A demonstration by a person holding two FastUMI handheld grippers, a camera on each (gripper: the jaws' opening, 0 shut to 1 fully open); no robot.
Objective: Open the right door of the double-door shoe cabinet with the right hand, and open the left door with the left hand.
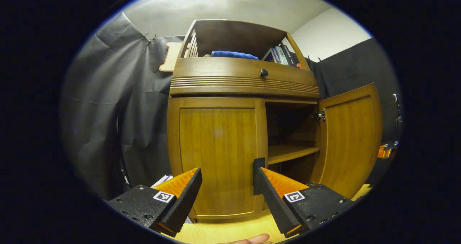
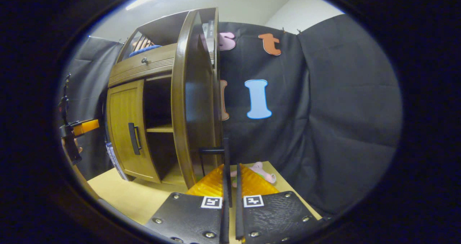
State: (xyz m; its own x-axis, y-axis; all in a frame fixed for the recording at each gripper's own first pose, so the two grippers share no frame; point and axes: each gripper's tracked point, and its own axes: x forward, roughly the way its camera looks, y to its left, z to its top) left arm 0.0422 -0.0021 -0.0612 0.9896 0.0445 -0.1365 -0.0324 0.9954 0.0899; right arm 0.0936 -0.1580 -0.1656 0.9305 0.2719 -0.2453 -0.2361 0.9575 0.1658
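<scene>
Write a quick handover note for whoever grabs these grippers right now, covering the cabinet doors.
Right hand-held gripper: shut on the right door's handle, door held wide open.
Left hand-held gripper: open, holding nothing, in front of the left door, fingers either side of its right edge.
Right door is swung out; the shelf inside shows.
Left door is closed; its handle is untouched.
Done: right door. Left: grip the left door's handle with the left hand-held gripper and pull it open.
</scene>
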